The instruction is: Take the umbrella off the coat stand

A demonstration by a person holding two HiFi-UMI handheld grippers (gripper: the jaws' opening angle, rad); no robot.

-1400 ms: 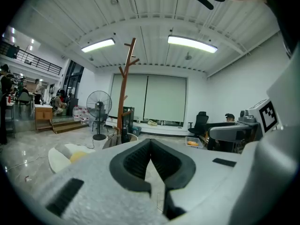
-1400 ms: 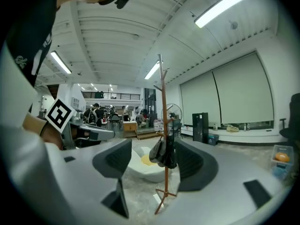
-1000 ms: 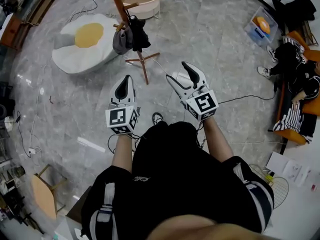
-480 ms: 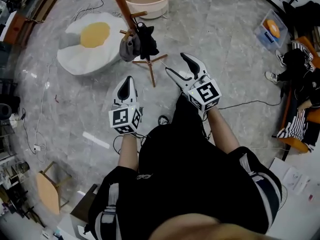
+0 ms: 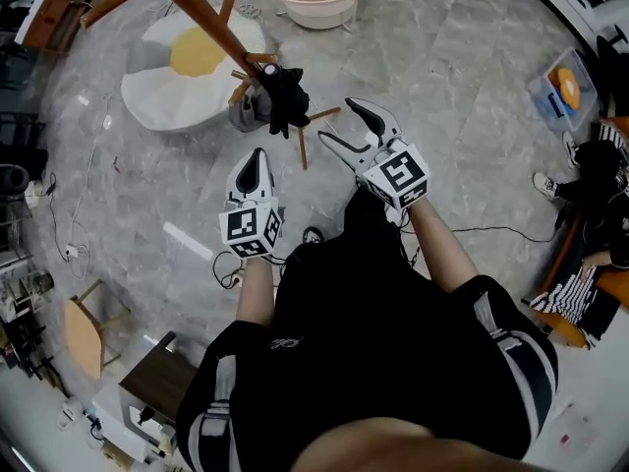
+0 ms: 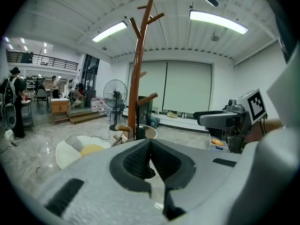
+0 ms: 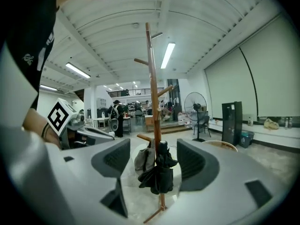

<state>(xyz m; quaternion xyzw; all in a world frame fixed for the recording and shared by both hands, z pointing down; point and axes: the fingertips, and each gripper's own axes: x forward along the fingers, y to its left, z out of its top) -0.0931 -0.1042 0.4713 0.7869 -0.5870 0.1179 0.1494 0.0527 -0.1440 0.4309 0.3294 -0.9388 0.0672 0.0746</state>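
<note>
Nothing is done yet: the umbrella hangs folded on the stand, untouched, at ten o'clock from the right gripper, whose jaws gape empty, and one o'clock from the left gripper, clenched on nothing; reaching, grasping and lifting off are all left.

Fried-egg floor cushion near a cream round tub; standing fan farther back.
</note>
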